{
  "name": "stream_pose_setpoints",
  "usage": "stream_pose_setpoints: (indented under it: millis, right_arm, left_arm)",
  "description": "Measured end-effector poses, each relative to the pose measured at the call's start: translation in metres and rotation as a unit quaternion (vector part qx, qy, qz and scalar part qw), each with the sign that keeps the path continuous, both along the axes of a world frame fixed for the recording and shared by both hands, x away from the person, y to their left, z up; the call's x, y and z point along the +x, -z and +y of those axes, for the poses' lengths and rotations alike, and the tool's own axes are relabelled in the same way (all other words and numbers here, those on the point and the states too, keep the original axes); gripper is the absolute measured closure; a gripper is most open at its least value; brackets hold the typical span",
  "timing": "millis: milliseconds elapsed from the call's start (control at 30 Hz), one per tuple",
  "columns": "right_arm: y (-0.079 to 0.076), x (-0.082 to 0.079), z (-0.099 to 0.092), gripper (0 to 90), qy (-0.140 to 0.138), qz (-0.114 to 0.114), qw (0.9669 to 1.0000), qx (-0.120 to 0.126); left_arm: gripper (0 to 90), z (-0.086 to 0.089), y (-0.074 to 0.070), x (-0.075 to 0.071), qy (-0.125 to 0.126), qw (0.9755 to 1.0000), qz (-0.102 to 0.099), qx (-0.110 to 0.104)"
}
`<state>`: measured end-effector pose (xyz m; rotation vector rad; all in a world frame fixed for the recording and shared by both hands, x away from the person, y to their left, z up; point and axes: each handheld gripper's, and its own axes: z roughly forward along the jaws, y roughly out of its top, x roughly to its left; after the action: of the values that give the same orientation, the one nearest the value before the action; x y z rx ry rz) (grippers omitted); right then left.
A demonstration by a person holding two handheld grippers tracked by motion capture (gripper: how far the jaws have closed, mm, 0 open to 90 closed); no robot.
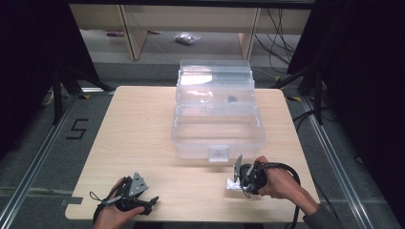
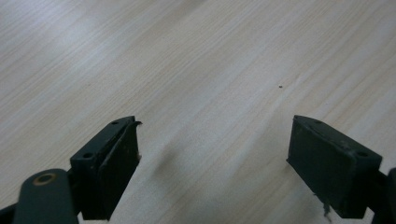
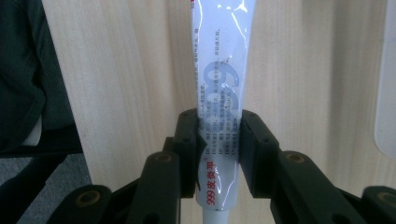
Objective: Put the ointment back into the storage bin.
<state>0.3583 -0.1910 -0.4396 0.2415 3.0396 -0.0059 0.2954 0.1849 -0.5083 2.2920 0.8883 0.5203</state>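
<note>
The right gripper has its jaws clenched on a white ointment tube, gripping it partway along the body, nearer the cap end. In the high view this gripper sits just in front of the clear plastic storage box, toward its right front corner, with the tube low against the desk.

The main risk, as I judge it, is the tube itself. It is a soft, glossy, flattened tube with blue print, and the jaws pinch its narrow sides; a hard squeeze could buckle it or force contents toward the cap, while a light one could let the slick skin slide and the long free end swing. The crimped end could also catch on the box wall or its front latch if the tube is carried that way.

The box is transparent, thin-walled and rigid, stepped in tiers, with a small dark item inside that I cannot identify. Its clear walls may be hard to judge.

The left gripper is released, jaws wide apart over bare pale wood-grain laminate, well to the left of the box's front.
</note>
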Motion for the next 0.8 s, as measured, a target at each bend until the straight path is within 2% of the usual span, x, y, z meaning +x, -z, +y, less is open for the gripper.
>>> stream_pose_setpoints:
  millis: [33, 67, 133, 167, 233, 267, 333, 367, 433, 467, 500, 533, 567, 633, 667, 733, 767, 800]
  right_arm:
    - [-0.002, 0.002, 0.0, 70.8, -0.006, -0.001, 1.0, 0.006]
    - [-0.006, 0.0, 0.001, 70.8, 0.013, 0.001, 0.9999, 0.002]
    - [-0.009, 0.002, 0.0, 70.8, 0.01, 0.002, 0.9999, 0.006]
    - [-0.01, 0.005, -0.001, 70.8, -0.004, 0.0, 1.0, 0.006]
    - [-0.014, 0.006, -0.001, 70.7, -0.004, -0.001, 1.0, 0.004]
    - [-0.015, 0.01, 0.0, 70.8, -0.035, -0.01, 0.9993, 0.013]
    - [-0.021, 0.009, 0.0, 70.8, -0.016, -0.006, 0.9998, 0.007]
    - [-0.023, 0.007, 0.0, 70.8, 0.004, -0.005, 1.0, 0.004]
    - [-0.029, 0.01, 0.001, 70.8, 0.002, -0.004, 1.0, 0.003]
    - [-0.031, 0.013, 0.0, 70.8, -0.008, -0.011, 0.9999, 0.01]
    - [-0.034, 0.012, 0.001, 70.8, 0.011, -0.007, 0.9999, 0.005]
    - [-0.036, 0.013, 0.001, 70.8, 0.012, -0.005, 0.9999, 0.004]
    - [-0.038, 0.016, 0.0, 70.8, -0.004, -0.007, 0.9999, 0.011]
    - [-0.043, 0.02, 0.001, 70.8, -0.01, -0.011, 0.9998, 0.01]
    - [-0.046, 0.02, 0.001, 70.8, 0.001, -0.009, 1.0, 0.002]
    - [-0.051, 0.02, 0.003, 70.8, 0.009, -0.002, 0.9999, 0.004]
    - [-0.052, 0.023, 0.003, 70.8, -0.001, -0.007, 0.9999, 0.011]
    - [-0.054, 0.024, 0.003, 70.8, 0.006, -0.002, 1.0, 0.007]
  left_arm:
    - [16.0, 0.0, 0.0, 0.0, 0.0, 1.0, 0.003, 0.003]
    - [16.0, 0.0, 0.0, 0.0, 0.0, 1.0, 0.003, 0.003]
    - [16.0, 0.0, 0.0, 0.0, 0.0, 1.0, 0.003, 0.003]
    - [16.0, 0.0, 0.0, 0.0, 0.0, 1.0, 0.003, 0.003]
    - [16.0, 0.0, 0.0, 0.001, 0.0, 1.0, 0.003, 0.003]
    - [16.0, 0.0, 0.0, 0.001, 0.0, 1.0, 0.003, 0.003]
    - [16.0, 0.0, 0.0, 0.001, 0.001, 1.0, 0.003, 0.004]
    - [16.0, 0.0, 0.0, 0.001, 0.001, 1.0, 0.003, 0.003]
    - [15.9, 0.0, 0.0, 0.0, 0.0, 1.0, 0.003, 0.003]
    - [16.0, 0.0, -0.001, 0.0, 0.0, 1.0, 0.001, -0.001]
    - [16.0, 0.0, -0.001, -0.001, -0.001, 1.0, 0.0, 0.0]
    - [16.0, 0.0, -0.001, -0.001, -0.001, 1.0, 0.0, -0.001]
    - [16.0, 0.0, -0.001, 0.0, 0.001, 1.0, 0.004, 0.001]
    - [16.0, 0.0, 0.0, 0.001, 0.001, 1.0, 0.003, 0.003]
    - [16.0, 0.0, 0.0, 0.001, 0.001, 1.0, 0.003, 0.003]
    - [16.0, 0.0, 0.0, 0.0, 0.001, 1.0, 0.002, 0.004]
    - [16.0, 0.0, -0.001, 0.0, 0.0, 1.0, 0.003, 0.001]
    - [16.0, 0.0, -0.001, 0.0, 0.001, 1.0, 0.003, 0.001]
